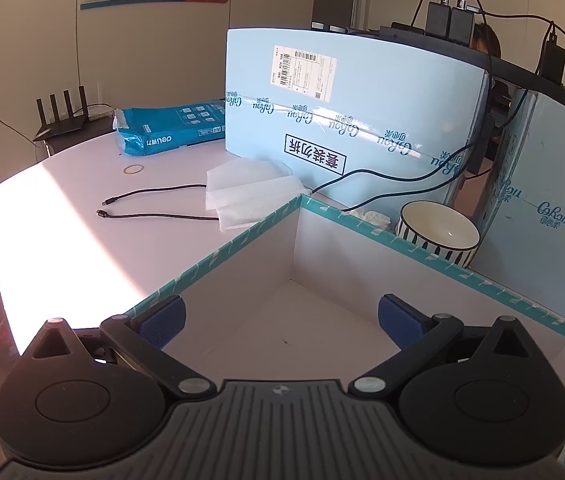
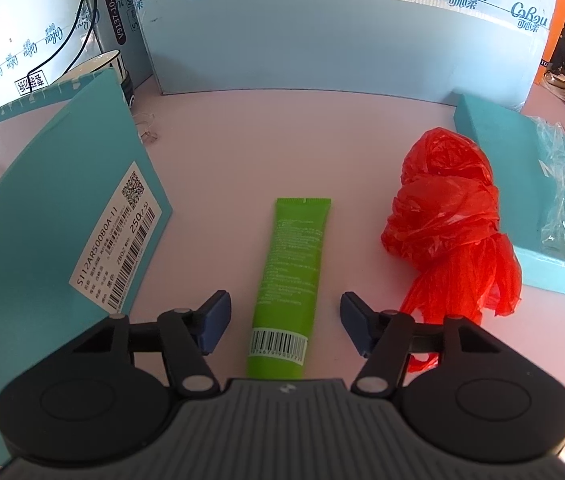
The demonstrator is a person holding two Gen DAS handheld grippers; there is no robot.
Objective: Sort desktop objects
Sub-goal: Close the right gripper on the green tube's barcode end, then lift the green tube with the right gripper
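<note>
1. Green plastic is what we are after: the green tube (image 2: 288, 284) lies flat on the desk (image 2: 266, 136), crimped end pointing away from us, its barcode end between the spread jaws of the right gripper (image 2: 284, 325). Neither pad touches it; there is a gap on each side.
2. We judge the tube could skid or roll out as the jaws close, because it is smooth and the pads would meet it near the barcode end rather than mid-body.
3. Right of the tube, near it, sits the red plastic bag (image 2: 448, 224); its loose tail lies just beside the right jaw. We think that film could get pinched along with the tube.
4. Left of the tube stands the teal box (image 2: 42, 216), its labelled wall near the left jaw. A sideways drift could knock it.
5. Our left gripper (image 1: 280, 322) hangs spread and empty over the open inside of that box (image 1: 322, 300), one pad right at the rim. We judge it could catch there.
6. White and smooth, the desk offers little grip. Beyond the tube pale blue cartons (image 2: 322, 32) wall off the back; a striped bowl (image 1: 438, 232) stands behind the box, and black cables (image 1: 154, 202) and a rubber band (image 1: 133, 169) lie on its far side from the tube.
</note>
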